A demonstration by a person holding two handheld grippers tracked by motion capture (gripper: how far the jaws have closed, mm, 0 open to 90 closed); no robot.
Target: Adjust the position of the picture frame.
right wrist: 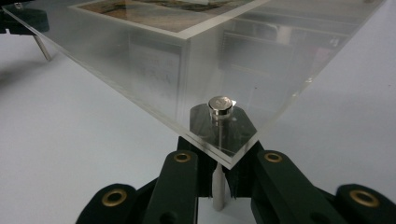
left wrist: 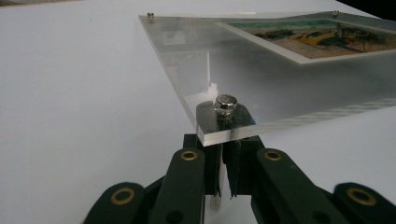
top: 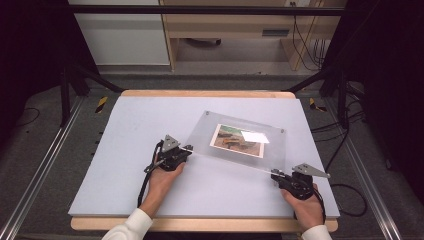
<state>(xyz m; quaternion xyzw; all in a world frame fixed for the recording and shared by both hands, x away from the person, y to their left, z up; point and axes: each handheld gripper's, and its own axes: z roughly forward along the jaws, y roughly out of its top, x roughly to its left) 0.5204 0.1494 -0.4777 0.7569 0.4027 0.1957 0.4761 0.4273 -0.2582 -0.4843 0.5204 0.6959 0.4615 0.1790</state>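
Your table (top: 125, 165) carries a pale lavender-grey sheet that covers nearly the whole top, with a strip of light wood showing at the near and far edges. The sheet is smooth and matte. Beyond the table the floor is dark grey, with metal rails running along both sides, black frame posts at the far corners and a black bar across the top of the high view. Against the back wall stand a white cabinet (top: 120, 35) and a light wooden desk (top: 225, 25), and cables (top: 350, 130) trail on the floor at the right.

The clear acrylic frame (top: 200, 132), with a colour print (top: 239, 140) sandwiched inside it, sits right of the table's centre. Its near edge is lifted off the sheet and it slopes down toward the far side.

Your left tool (top: 186, 150) is pressed together on the metal standoff pin (left wrist: 226, 103) under the frame's near left corner. Your right tool (top: 276, 175) pinches the matching pin (right wrist: 219, 106) at the near right corner. A small metal cap sits on top of each corner.
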